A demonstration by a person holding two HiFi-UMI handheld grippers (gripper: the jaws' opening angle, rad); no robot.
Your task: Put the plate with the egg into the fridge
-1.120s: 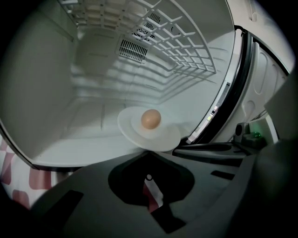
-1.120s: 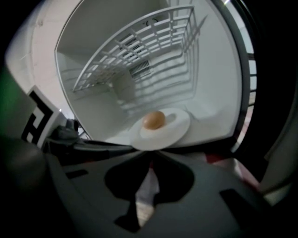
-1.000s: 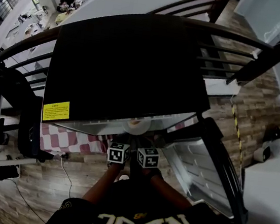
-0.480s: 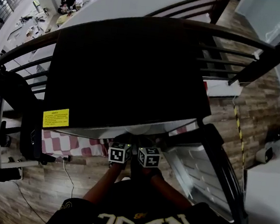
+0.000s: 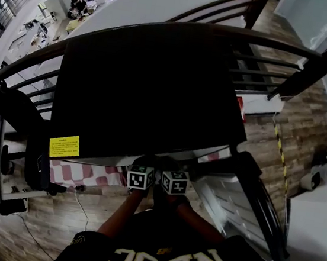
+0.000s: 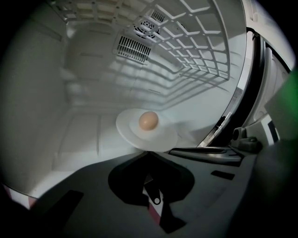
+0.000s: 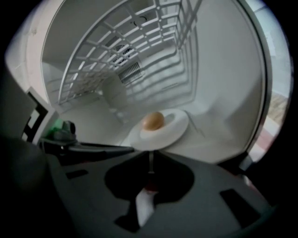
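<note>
A white plate [image 6: 156, 137] carrying a brown egg [image 6: 148, 121] is held low inside the white fridge compartment [image 6: 70, 116]. My left gripper [image 6: 148, 151] is shut on the plate's near rim. From the other side my right gripper [image 7: 150, 149] is shut on the same plate [image 7: 170, 128], with the egg [image 7: 152, 121] sitting at its centre. In the head view only the two marker cubes [image 5: 139, 179] [image 5: 174, 183] show, side by side at the fridge's front edge. The black fridge top [image 5: 146, 83] hides the plate there.
A wire shelf [image 6: 195, 42] spans the compartment above the plate, and a vent grille [image 6: 132, 46] sits on the back wall. The open fridge door [image 5: 243, 209] hangs at the right. A black chair [image 5: 11, 107] and a checkered cloth [image 5: 80, 173] lie to the left on the wooden floor.
In the head view the plate showed at the fridge's front edge a second ago. It has since moved inward and is hidden under the black top. The cubes barely shifted.
</note>
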